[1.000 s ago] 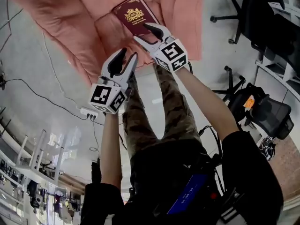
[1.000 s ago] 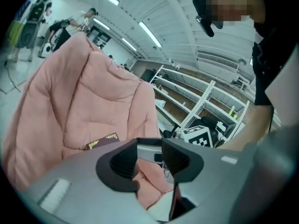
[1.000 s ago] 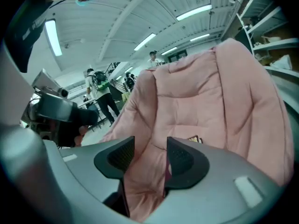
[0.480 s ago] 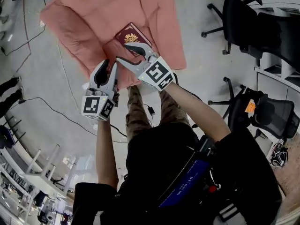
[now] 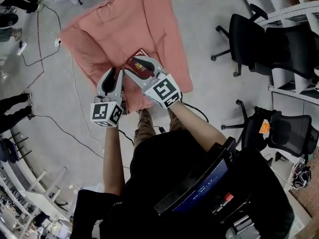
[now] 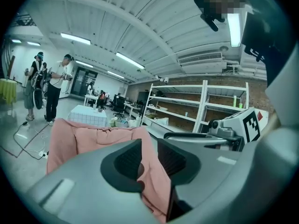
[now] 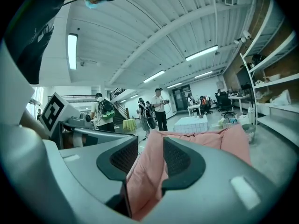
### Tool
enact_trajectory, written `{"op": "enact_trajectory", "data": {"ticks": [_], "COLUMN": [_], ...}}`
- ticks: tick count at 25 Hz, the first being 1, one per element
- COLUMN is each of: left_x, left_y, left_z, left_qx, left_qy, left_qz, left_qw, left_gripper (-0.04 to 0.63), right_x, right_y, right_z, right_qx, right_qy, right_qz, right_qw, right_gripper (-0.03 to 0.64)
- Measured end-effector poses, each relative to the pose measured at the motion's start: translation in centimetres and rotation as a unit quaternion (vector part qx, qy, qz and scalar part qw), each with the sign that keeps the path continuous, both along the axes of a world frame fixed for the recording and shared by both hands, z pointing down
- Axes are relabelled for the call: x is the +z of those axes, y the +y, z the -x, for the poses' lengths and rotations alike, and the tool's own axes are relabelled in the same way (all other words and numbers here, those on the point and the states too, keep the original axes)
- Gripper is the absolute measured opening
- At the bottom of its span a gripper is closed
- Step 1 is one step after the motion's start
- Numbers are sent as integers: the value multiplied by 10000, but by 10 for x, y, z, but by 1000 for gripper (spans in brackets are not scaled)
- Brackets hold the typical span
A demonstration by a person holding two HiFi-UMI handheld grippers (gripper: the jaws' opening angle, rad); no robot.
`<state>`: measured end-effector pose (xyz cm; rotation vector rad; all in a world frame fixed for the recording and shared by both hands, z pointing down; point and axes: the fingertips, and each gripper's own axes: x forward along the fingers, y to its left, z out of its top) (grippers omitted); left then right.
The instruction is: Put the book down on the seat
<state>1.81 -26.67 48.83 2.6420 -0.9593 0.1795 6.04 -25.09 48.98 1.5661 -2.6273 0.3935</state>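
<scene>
The dark red book (image 5: 136, 63) lies flat on the pink cushioned seat (image 5: 124, 24), far below both grippers and partly hidden behind the right one. My left gripper (image 5: 115, 73) hangs over the seat's near edge with nothing between its pads. Its jaws have just been closing and a narrow gap remains. My right gripper (image 5: 130, 67) is held over the book, apart from it, and is also empty; its jaws have just been closing too. Through the gap of the left gripper (image 6: 149, 157) and of the right gripper (image 7: 150, 160) only the seat (image 7: 196, 139) shows.
Black office chairs (image 5: 259, 34) (image 5: 284, 128) stand at the right. Cables (image 5: 55, 123) run over the grey floor left of the seat. People (image 6: 56, 85) stand beyond the seat, near a checked table (image 6: 86, 115) and white shelving (image 6: 187, 111).
Both grippers have risen well away from the seat, side by side. The book stays lying on the cushion and looks smaller. Both pairs of jaws stand narrower than before.
</scene>
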Motion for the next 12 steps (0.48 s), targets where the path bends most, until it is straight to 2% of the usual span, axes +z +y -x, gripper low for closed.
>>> {"op": "enact_trajectory", "data": {"ticks": [6, 12], "left_x": [-40, -76], "left_y": [-10, -17], "left_z": [-10, -6], "left_qx": [98, -187], "left_qy": [-19, 49], "left_qz": [-423, -960], "left_qw": [9991, 9952], "left_gripper": [97, 71], "right_x": [-33, -81], "right_y": [-1, 0], "right_z": [-4, -8], "right_qx": [-257, -333], "right_qy": [184, 213], "right_qz": [-233, -834], "right_qw": [9992, 9957], "right_gripper": [172, 148]}}
